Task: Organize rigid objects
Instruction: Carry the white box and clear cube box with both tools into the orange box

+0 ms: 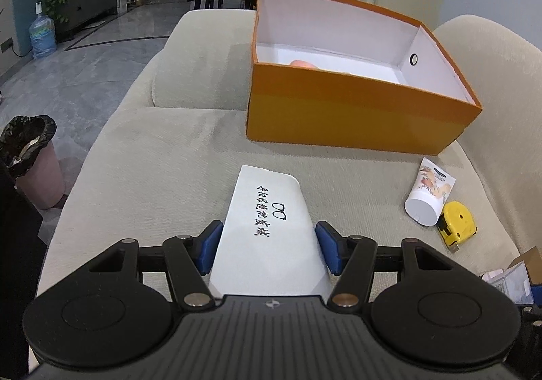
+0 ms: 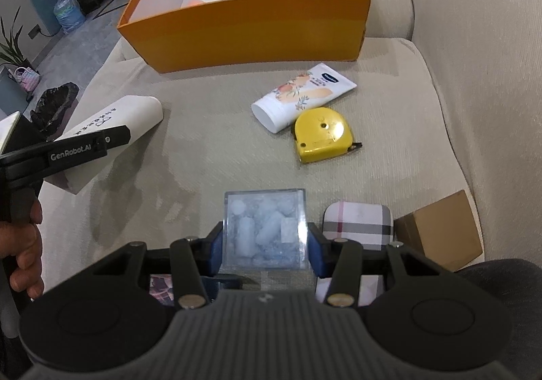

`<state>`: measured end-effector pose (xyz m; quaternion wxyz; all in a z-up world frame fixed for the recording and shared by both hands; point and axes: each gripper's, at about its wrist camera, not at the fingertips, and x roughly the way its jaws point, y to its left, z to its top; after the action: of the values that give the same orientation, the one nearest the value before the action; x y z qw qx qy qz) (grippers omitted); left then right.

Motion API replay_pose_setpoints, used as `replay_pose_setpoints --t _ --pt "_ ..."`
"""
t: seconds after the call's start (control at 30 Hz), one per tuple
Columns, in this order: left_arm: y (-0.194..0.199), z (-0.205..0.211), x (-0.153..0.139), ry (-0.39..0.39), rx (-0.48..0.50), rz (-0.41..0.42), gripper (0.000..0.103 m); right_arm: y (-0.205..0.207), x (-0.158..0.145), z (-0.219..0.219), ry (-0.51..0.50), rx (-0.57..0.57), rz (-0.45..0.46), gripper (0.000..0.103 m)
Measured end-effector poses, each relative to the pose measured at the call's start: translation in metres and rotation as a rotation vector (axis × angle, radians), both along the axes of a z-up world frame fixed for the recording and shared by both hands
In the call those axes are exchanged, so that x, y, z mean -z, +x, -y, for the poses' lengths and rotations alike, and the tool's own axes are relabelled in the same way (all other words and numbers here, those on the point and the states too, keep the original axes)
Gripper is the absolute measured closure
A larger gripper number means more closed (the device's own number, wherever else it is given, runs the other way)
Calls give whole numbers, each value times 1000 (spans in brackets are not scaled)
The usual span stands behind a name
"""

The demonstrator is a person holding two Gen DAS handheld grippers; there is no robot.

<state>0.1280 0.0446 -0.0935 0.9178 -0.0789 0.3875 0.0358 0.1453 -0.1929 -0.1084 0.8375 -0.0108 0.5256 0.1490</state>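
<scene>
My left gripper [image 1: 269, 249] is shut on a white glasses case [image 1: 267, 231] with black writing, held just above the beige sofa seat; the case also shows in the right wrist view [image 2: 111, 129]. My right gripper [image 2: 266, 246] is shut on a clear plastic box [image 2: 266, 231] holding pale blue items. An open orange box [image 1: 338, 112] with a white inside stands ahead on the sofa, also in the right wrist view [image 2: 244, 31], with something orange inside it. A white tube [image 2: 301, 95] and a yellow tape measure [image 2: 321, 134] lie between the grippers and the box.
A plaid case [image 2: 359, 224] and a brown cardboard box [image 2: 440, 231] lie right of my right gripper. The sofa backrest [image 2: 474, 58] rises on the right. A pink bin with a black bag [image 1: 34, 163] stands on the floor at left.
</scene>
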Motion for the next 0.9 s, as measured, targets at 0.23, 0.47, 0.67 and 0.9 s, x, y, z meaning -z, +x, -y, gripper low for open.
replay_pose_setpoints --t 0.23,0.47,0.67,0.9 --pt "-4 -5 -9 -10 -1 25 34 1 -6 -1 3 -7 20 55" --pt "-3 -2 -29 -10 16 64 34 7 -18 -4 6 -18 53 55" --pt "2 5 -55 -2 47 116 34 16 -33 -7 12 -27 92 55" --pt "28 11 -81 26 84 165 34 37 -58 -12 28 -31 151 55"
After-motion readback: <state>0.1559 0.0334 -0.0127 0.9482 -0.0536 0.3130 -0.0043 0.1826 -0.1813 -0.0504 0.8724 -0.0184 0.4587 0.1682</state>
